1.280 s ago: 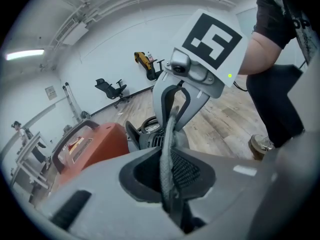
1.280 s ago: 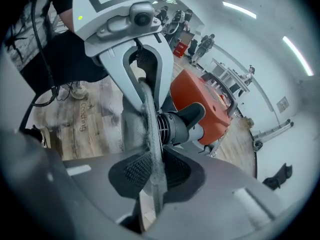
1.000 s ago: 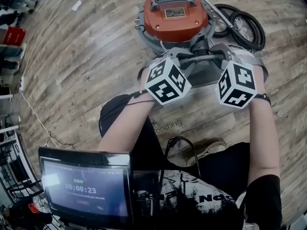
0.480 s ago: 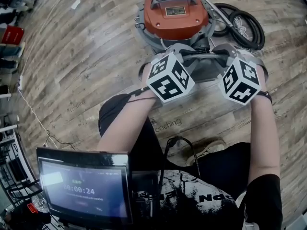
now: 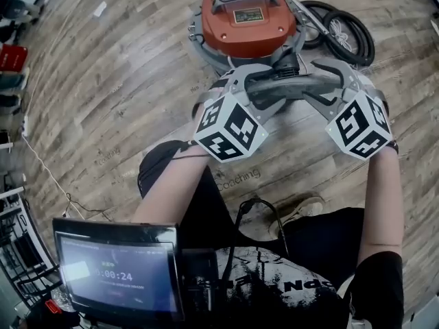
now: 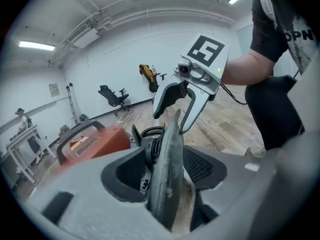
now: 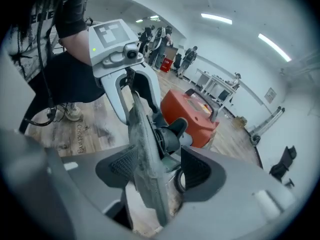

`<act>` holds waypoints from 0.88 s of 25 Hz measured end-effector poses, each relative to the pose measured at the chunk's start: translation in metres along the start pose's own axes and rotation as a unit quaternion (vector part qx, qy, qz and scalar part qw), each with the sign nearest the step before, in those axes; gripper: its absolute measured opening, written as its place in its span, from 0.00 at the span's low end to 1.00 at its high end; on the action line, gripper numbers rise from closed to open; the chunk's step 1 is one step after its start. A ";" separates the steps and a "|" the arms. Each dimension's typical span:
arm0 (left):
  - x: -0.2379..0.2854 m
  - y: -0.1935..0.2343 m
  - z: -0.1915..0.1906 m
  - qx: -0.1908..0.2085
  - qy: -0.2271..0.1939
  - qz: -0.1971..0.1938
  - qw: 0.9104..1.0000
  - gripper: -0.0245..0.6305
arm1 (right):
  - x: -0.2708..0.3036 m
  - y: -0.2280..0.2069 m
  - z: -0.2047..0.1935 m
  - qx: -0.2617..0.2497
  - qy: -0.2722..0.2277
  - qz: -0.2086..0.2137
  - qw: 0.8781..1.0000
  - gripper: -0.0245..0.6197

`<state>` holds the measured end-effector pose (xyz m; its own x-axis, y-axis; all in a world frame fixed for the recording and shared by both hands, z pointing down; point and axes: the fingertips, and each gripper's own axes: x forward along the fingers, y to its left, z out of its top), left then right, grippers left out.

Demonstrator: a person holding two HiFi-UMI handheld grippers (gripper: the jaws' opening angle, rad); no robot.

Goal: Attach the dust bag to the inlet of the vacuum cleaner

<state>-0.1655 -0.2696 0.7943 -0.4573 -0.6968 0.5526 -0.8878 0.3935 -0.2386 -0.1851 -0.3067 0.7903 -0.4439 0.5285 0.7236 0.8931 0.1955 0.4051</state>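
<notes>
Head view first: the red-orange drum vacuum cleaner sits on the wood-plank floor, and a black coiled hose lies just right of the vacuum cleaner. Against the vacuum cleaner's near side stands the dust bag's flat dark-grey collar. Your left gripper reaches in at the left of the vacuum cleaner's near side and your right gripper at the right, one at each end of the collar. Left gripper view now: your jaws have just been opening and stand wide apart. The dusty collar rises edge-on in the gap between them, but the pads aren't pressing on it, so you've got nothing gripped. A black ribbed inlet fitting sticks out of the collar on the side facing the vacuum cleaner, whose red body shows just beyond. Right gripper view: same story, jaws just opened and spread wide. The collar stands edge-on between them with no squeeze on it, and the black fitting sits between the collar and the vacuum cleaner.
</notes>
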 end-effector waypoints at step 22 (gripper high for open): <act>-0.141 0.009 0.073 -0.174 -0.211 0.043 0.961 0.04 | -0.089 0.006 0.128 0.192 -0.278 0.001 0.941 0.05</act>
<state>-0.1122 -0.2115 0.6556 -0.5734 -0.8049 0.1526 -0.8087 0.5860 0.0522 -0.1305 -0.2466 0.6566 -0.4311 0.8587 0.2772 0.9016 0.4220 0.0949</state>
